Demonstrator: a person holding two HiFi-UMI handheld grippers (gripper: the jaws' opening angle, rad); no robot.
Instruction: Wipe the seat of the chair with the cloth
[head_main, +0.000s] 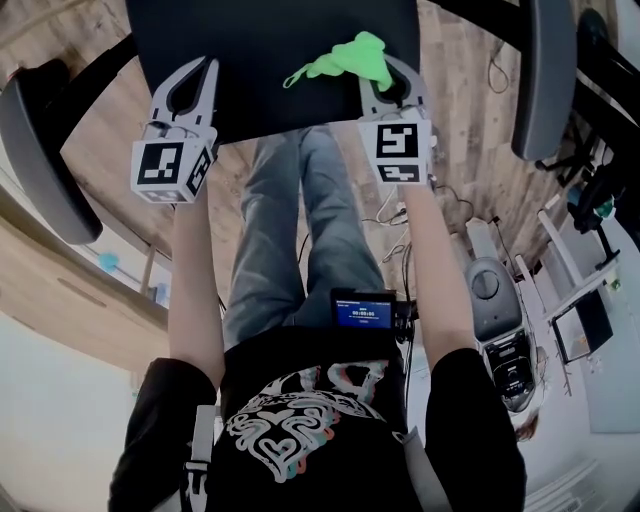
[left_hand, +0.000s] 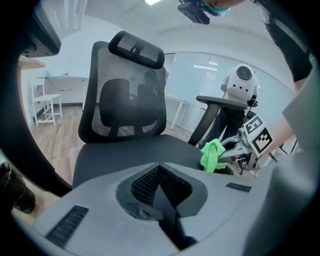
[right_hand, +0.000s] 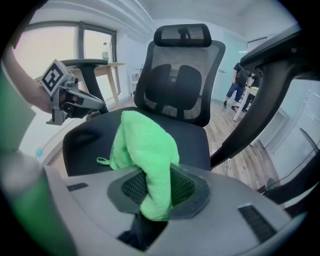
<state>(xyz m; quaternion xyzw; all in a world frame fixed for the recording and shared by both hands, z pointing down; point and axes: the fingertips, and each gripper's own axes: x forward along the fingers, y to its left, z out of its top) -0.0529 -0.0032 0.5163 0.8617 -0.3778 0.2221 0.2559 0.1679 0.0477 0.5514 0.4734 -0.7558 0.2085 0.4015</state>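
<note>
The cloth (head_main: 345, 58) is bright green and bunched up. It is pinched in the right gripper (head_main: 392, 80), whose jaws squeeze one end of it while the rest puffs out in front. The cloth sits over the front right part of the seat (head_main: 270, 60). I cannot tell for sure whether it is pressing on the seat or just above it.

From the head view, the cloth's long way runs sideways across the seat. A thin tail points toward the left gripper (head_main: 205, 68). In the right gripper view, the cloth sticks out toward the chair back (right_hand: 180, 85).

The left gripper is pressed together with nothing in it. It waits at the front left of the seat, well apart from the cloth.

I think the step in hand is getting the cloth down onto the seat to wipe. Most of the dark seat is bare and waiting. The next move calls for pushing the cloth down flat and sliding it across (a bunched cloth only rubs a little spot). The pinch must stay tight, or the cloth may slip out.

An armrest (head_main: 40, 150) sticks out on each side, over the wooden floor (head_main: 470, 120).
</note>
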